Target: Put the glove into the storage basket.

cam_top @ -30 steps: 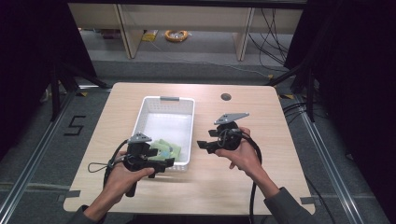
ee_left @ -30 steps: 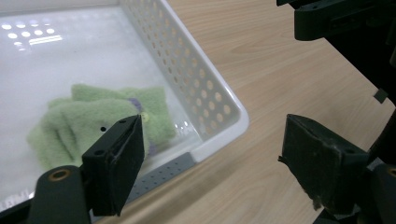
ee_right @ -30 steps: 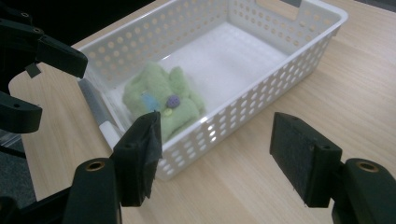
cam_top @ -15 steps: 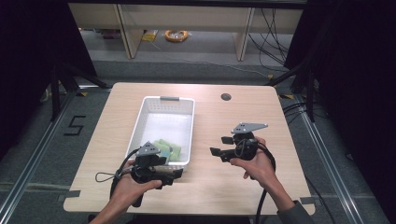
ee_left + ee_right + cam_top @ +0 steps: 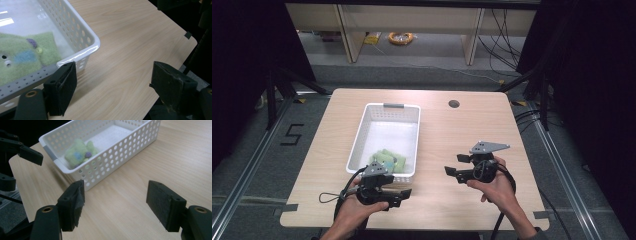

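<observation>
2 hands come in from the near edge of the table (image 5: 327,150), and each one holds a black gripper. The left gripper (image 5: 398,195) is low over the table, just near of the white basket (image 5: 362,131). Its jaws are wide apart with nothing between them. In the left gripper view, 1 jaw sits right by the near corner of the basket, but you cannot tell if it touches. The other jaw is over bare wood.

The right gripper (image 5: 454,167) is to the right of the basket, well apart from it. Its jaws point left, toward the basket. They are wide apart too, and they have just been opening a bit more. Nothing is between them, just the wooden top of the table.

The basket stands in the middle of the table, a little to the left. It has lots of small round holes in its walls and a grey strip on each short end. 1 green soft toy (image 5: 386,162) lies inside it, at the near end. The toy is fuzzy, with a blue patch and a small purple spot. No gripper touches it.

A small round hole (image 5: 454,104) is in the table at the far right.
</observation>
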{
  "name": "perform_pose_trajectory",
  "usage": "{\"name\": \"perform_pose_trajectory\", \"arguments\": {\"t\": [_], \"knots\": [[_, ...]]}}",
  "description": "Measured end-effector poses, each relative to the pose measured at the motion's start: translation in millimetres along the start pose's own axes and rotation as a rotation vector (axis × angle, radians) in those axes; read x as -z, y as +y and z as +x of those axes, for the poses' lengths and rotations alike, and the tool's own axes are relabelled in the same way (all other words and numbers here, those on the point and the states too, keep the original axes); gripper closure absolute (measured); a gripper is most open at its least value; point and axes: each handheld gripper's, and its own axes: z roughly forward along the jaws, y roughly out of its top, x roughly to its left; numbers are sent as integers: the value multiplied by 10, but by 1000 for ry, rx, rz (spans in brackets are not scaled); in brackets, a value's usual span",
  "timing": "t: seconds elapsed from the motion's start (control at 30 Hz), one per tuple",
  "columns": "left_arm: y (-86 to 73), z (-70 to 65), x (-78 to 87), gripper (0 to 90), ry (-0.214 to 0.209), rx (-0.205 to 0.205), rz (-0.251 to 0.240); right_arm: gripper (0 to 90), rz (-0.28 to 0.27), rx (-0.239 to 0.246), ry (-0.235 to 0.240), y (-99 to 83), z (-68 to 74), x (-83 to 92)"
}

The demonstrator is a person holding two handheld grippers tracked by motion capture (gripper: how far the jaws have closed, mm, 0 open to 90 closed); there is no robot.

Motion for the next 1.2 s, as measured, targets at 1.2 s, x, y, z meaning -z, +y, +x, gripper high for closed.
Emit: {"name": "perform_pose_trajectory", "arguments": {"t": [1.2], "knots": [[-475, -104, -172, 200, -19, -70, 0, 167, -25, -10, 43, -674, 54, 88]]}}
